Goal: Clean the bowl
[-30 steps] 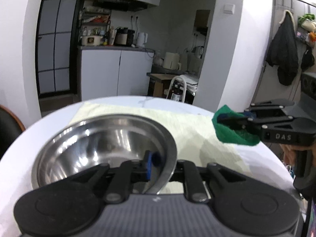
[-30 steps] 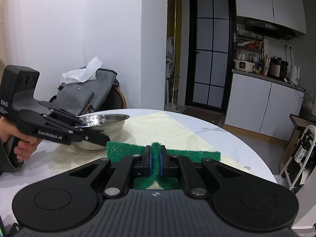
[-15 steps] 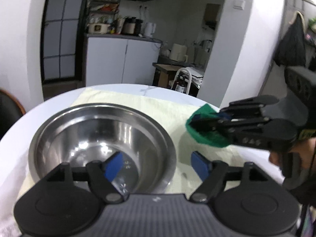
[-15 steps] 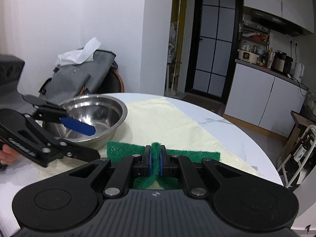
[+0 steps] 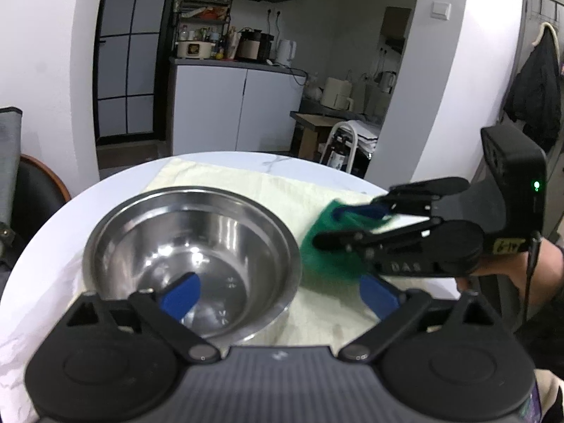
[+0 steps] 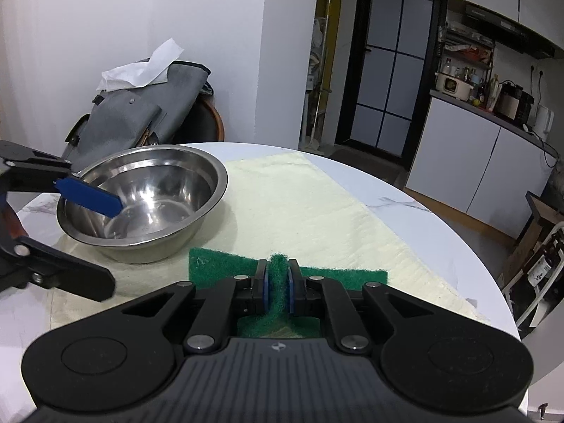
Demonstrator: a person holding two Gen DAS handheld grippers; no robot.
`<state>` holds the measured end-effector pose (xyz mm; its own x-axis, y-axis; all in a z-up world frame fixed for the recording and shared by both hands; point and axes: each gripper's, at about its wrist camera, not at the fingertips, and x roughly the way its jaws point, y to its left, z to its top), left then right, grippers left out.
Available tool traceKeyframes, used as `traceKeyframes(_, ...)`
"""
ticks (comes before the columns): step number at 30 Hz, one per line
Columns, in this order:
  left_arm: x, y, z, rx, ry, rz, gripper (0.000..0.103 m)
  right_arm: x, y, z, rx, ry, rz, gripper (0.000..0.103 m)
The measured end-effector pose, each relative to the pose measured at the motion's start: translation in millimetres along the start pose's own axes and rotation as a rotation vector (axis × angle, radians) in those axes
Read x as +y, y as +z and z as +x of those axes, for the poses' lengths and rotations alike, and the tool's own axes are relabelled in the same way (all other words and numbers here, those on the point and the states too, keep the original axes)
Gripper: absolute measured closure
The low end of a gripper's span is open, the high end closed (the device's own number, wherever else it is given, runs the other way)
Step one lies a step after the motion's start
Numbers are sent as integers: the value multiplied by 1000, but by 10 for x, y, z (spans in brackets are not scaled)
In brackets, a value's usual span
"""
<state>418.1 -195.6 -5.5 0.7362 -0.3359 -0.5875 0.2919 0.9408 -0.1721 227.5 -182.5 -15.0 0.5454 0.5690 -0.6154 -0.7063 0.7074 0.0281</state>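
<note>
Sitting upright, mouth up: bowl (image 5: 190,246); scrub pad (image 6: 287,275) crosswise in R tongs (image 6: 278,287).

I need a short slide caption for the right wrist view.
Right tool pinches green scouring pad beside steel bowl; left tool open.

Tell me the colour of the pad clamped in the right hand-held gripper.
Green. The scouring pad shows best in the right wrist view, pinched in the right hand-held gripper.

The left gripper (image 5: 278,294) hangs with its jaws spread wide (blue pads showing); the right gripper (image 6: 277,283), held level, has its jaws pinched together.
</note>
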Motion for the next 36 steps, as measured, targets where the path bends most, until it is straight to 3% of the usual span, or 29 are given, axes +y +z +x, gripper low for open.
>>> traceKeyframes(1, -9, -6, -10, 2, 3, -1, 3, 5, -6, -7, -3, 7, 4, 40)
traceKeyframes(2, -19, -12, -21, 5, 6, -2, 3, 13, -4, -6, -5, 9, 4, 39)
traceKeyframes(8, -50, -67, -151, -4, 5, 1, 0, -19, -57, -96, -5, -6, 8, 38)
traceKeyframes(16, -142, -166, -303, -56, 104, 21, 0, -7, -191, -389, -23, -38, 27, 22)
traceKeyframes(25, -179, -283, -592, -68, 188, -30, 0, -38, -323, -701, -10, -60, 73, 17)
traceKeyframes(32, -243, -355, -882, -74, 213, -90, 0, 117, -350, -954, 0, -20, 98, 5)
traceKeyframes(36, -324, -390, -1063, -101, 236, -65, 0, 216, -388, -1120, -12, -34, 89, 0)
